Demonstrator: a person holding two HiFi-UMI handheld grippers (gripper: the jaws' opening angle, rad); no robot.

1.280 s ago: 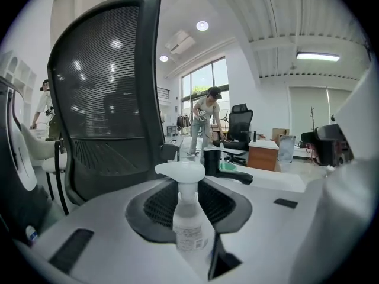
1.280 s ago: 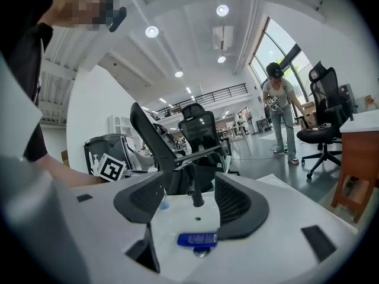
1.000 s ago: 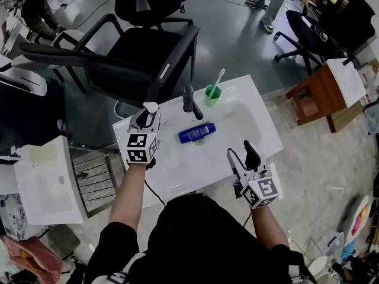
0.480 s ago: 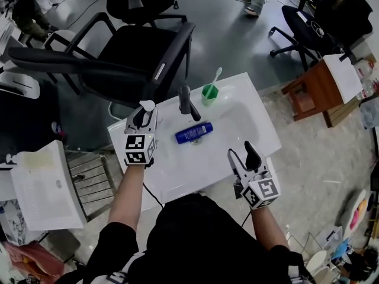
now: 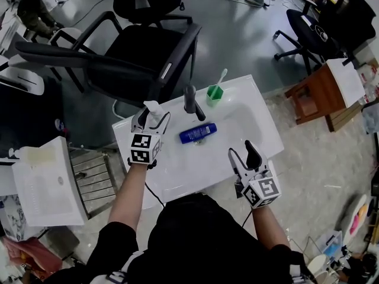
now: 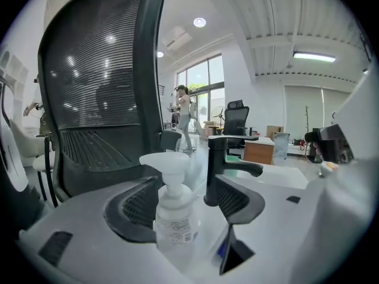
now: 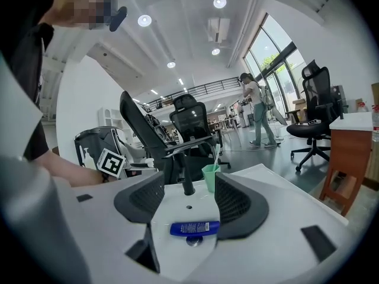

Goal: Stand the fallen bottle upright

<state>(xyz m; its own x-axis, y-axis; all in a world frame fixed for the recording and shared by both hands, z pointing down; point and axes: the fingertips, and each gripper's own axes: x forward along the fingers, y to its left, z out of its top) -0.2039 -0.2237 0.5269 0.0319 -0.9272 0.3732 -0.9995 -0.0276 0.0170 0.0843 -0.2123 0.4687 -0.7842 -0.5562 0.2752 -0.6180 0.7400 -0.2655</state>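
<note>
A clear pump bottle stands upright on the back left corner of the white sink. My left gripper surrounds it with its jaws opening; a gap shows beside the bottle, so the pads do not press on it. A blue bottle lies on its side in the basin over the drain. By the sink's front right edge my right gripper is open and holds nothing, pointing toward the blue bottle.
A black faucet rises at the back of the sink, with a green cup holding a toothbrush beside it. A black office chair stands behind the sink; a wooden table sits to the right.
The left gripper's jaws, shut on the pump bottle before, have spread apart from it. The bottle stays standing. The right gripper has not moved.
</note>
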